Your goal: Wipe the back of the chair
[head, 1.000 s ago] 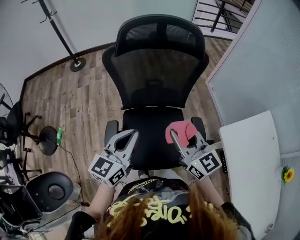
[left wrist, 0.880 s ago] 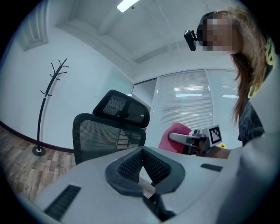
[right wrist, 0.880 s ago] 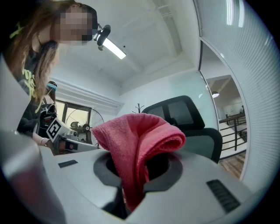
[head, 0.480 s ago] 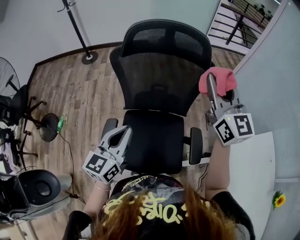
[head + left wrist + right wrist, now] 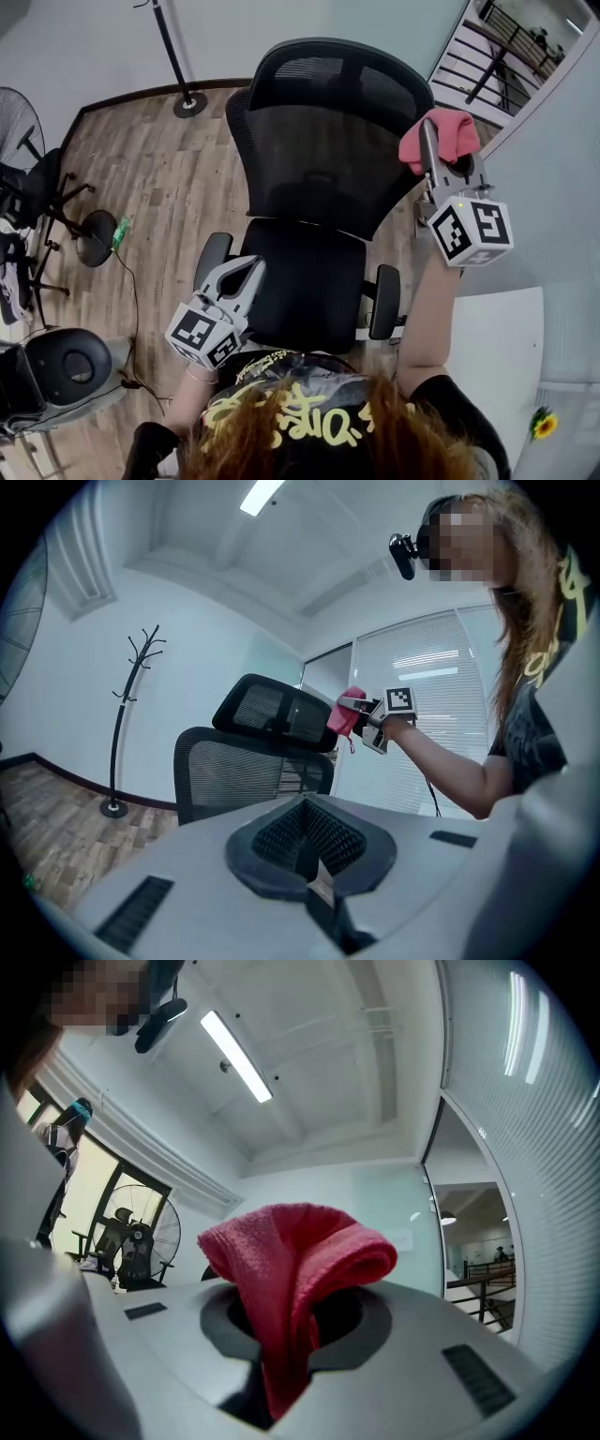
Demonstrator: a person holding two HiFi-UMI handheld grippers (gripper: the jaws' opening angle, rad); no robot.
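While the right tool (image 5: 429,155) pinches a pink cloth (image 5: 441,134) just beside the right edge of the black mesh chair back (image 5: 323,159), the left tool (image 5: 249,274) hangs closed and empty near the seat (image 5: 305,281); a coat stand (image 5: 174,56) stands beyond.

Black short-sleeved shirt (image 5: 314,394) with yellow lettering; long reddish-brown hair (image 5: 281,455). Grey left claw (image 5: 248,268) and right claw (image 5: 441,141) each bear a cube (image 5: 208,337) of black-and-white square markers.

One mesh chair (image 5: 319,159), one pink cloth (image 5: 452,131), two hand-held grippers (image 5: 251,269) (image 5: 427,141)
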